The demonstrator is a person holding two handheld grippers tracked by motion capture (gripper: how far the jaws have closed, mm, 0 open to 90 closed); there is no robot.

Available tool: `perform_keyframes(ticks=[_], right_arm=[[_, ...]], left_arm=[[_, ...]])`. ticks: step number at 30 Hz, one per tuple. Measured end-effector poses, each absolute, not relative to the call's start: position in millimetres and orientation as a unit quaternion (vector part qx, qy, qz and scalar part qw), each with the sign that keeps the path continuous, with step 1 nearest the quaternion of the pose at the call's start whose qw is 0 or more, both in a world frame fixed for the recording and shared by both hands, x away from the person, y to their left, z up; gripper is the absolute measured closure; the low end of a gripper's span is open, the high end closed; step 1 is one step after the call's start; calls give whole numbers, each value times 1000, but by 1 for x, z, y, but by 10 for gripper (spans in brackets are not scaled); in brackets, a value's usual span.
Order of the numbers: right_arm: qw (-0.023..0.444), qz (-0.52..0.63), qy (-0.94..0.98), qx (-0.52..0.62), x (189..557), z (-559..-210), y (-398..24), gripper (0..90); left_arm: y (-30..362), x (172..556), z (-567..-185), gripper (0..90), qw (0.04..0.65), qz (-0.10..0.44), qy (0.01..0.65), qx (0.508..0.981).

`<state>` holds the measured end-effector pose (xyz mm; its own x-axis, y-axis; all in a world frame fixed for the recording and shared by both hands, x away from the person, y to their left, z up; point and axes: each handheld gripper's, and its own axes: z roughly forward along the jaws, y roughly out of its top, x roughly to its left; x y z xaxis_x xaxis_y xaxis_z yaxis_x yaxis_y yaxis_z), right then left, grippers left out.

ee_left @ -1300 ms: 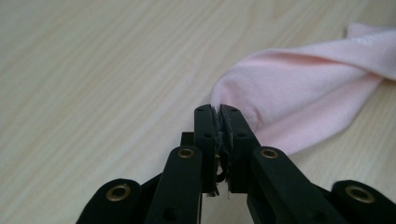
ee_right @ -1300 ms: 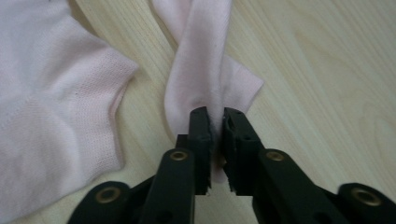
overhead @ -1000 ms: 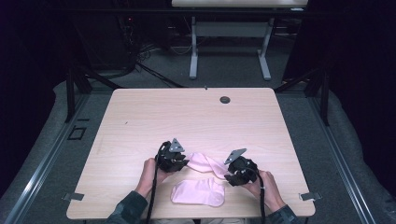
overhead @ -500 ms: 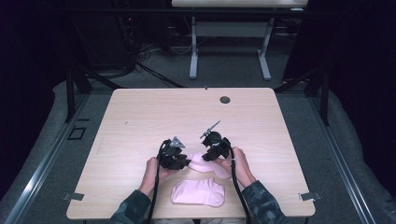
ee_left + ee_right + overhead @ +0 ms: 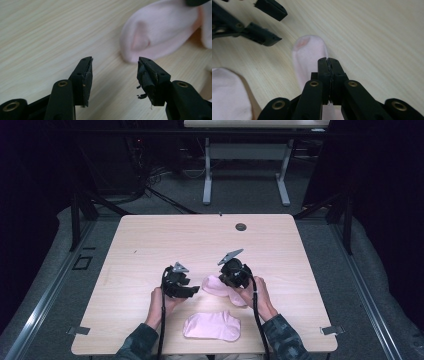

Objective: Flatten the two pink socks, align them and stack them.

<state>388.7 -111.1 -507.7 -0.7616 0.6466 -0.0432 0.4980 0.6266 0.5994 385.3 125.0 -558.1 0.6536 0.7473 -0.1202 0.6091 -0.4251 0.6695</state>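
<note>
While the right hand-held gripper (image 5: 329,61) pinches a pink sock (image 5: 308,53), the left (image 5: 113,68) gapes.

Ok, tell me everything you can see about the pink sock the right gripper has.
The sock is pale pink, soft knit fabric by its look, with a rounded end pointing toward the left hand-held gripper. It lies stretched out flat on the wooden table, just beyond a second pink sock. The right hand-held gripper is shut on its edge, pinching the fabric. The left gripper's jaws, which have just been opening, stand apart close to the rounded end without touching it.
</note>
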Motion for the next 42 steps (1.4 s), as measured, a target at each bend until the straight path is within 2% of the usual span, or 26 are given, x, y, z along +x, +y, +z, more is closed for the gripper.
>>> perform_keyframes(ticks=[3,4,5,6,10,13,15,17,20,23,28,30,33,37,42], right_arm=[[129,301,897,296,376,-503,-108,886],[112,297,912,260,361,-508,-98,882],[112,297,912,260,361,-508,-98,882],[94,275,927,237,351,-522,-89,835],[70,280,926,243,350,-534,-93,627],[65,305,911,269,353,-530,-107,591],[76,313,899,298,354,-522,-129,536],[94,304,891,324,354,-520,-143,526],[118,282,879,365,354,-523,-168,531],[106,268,877,384,354,-532,-183,542],[91,246,881,393,347,-548,-185,555],[90,242,884,389,346,-551,-183,587],[92,237,886,387,345,-552,-182,605],[94,237,886,388,345,-553,-179,678],[96,236,887,386,346,-555,-176,706]], left_arm=[[135,386,-558,434,349,98,416,834],[142,385,-558,433,349,101,422,831],[142,385,-558,432,349,101,422,831],[147,384,-557,422,342,98,424,833],[148,380,-556,398,340,92,424,835],[145,378,-555,379,338,92,423,835],[139,375,-553,373,342,85,422,836],[136,374,-552,372,341,84,419,837],[122,374,-550,377,335,78,409,845],[116,376,-551,397,330,70,403,851],[100,376,-556,453,310,53,381,869],[94,374,-559,469,306,53,378,872],[91,372,-560,525,297,58,374,876],[85,370,-562,620,287,66,364,884],[84,368,-562,689,287,77,360,884]])
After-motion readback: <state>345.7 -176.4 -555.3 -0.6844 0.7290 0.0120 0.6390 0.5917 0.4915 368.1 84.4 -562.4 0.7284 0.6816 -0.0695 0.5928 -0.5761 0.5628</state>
